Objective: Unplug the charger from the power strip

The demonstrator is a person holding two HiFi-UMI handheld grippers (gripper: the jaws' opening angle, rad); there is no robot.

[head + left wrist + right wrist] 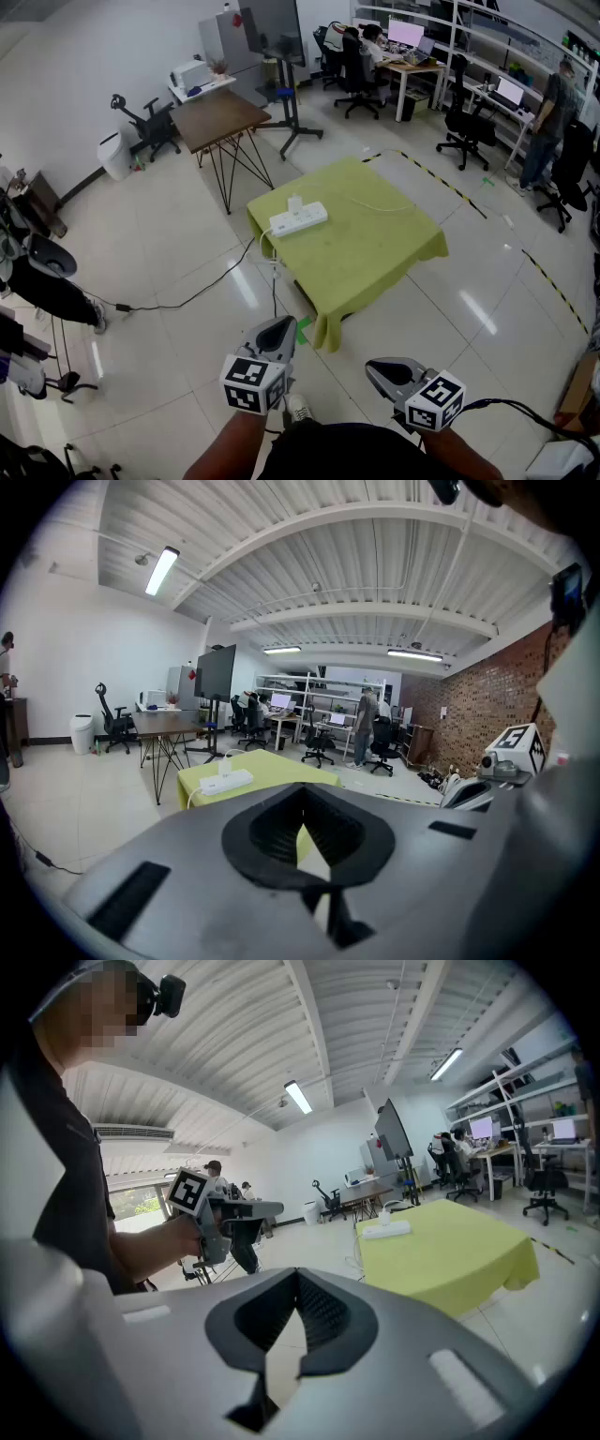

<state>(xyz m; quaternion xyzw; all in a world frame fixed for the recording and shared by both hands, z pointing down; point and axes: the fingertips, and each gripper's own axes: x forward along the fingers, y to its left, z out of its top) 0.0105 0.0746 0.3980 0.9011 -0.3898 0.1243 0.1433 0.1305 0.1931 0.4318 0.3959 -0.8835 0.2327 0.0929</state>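
A low table [375,253] covered with a yellow-green cloth is seen in the middle of the tiled floor. A white power strip [298,219] is laid flat near its left corner. A small white charger [294,202] is plugged upright into the strip, on its far side. A thin white cable [380,206] is trailed from there across the cloth to the right. The strip's own cord [187,295] is dropped over the table's near left edge and run away along the floor to the left. Both tools are held well short of the table, at the near edge of the head view. The left gripper [275,330] is clenched with nothing between its jaws, which are seen meeting at the tips in the left gripper view. The right gripper [384,373] is likewise closed and empty, and is held just to the right of the left one. The strip and charger are shown well apart from both tools in each gripper view. A dark wooden table [217,117] on thin legs is placed beyond the covered one, to the far left. Desks with office chairs [358,70] are lined up along the far right wall.
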